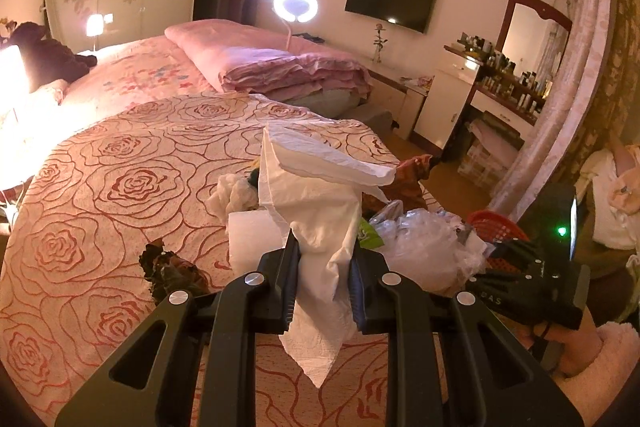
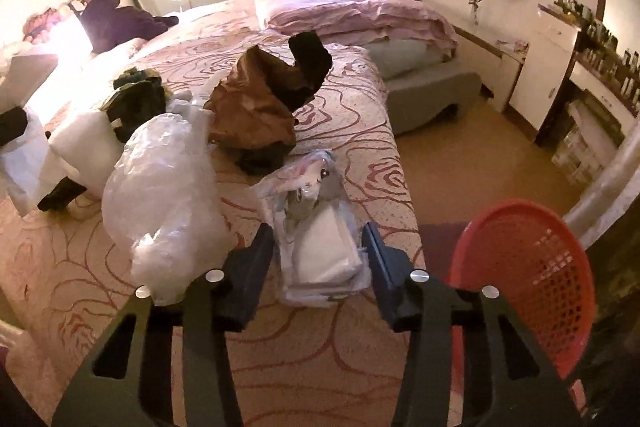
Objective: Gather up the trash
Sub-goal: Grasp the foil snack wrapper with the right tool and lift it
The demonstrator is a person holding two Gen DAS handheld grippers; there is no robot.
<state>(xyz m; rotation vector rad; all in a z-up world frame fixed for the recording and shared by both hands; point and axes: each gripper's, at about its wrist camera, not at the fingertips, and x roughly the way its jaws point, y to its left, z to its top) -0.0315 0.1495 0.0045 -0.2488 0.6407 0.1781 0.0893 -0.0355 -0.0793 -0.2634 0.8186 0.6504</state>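
White crumpled tissue (image 1: 316,227) is pinched tight in my left gripper (image 1: 323,281). My right gripper (image 2: 320,263) stands half open around a flat clear packet (image 2: 316,227), perhaps not yet pressing it.

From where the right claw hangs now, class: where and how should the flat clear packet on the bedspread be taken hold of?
Grip the clear packet across its near end, coming down from above along its length. It lies flat on the bedspread, already between the right claw's fingers, so both long edges are probably within reach. The crumpled plastic bag crowds the left side.

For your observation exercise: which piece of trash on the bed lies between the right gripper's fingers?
The flat clear plastic packet, not the crumpled brown paper bag behind it.
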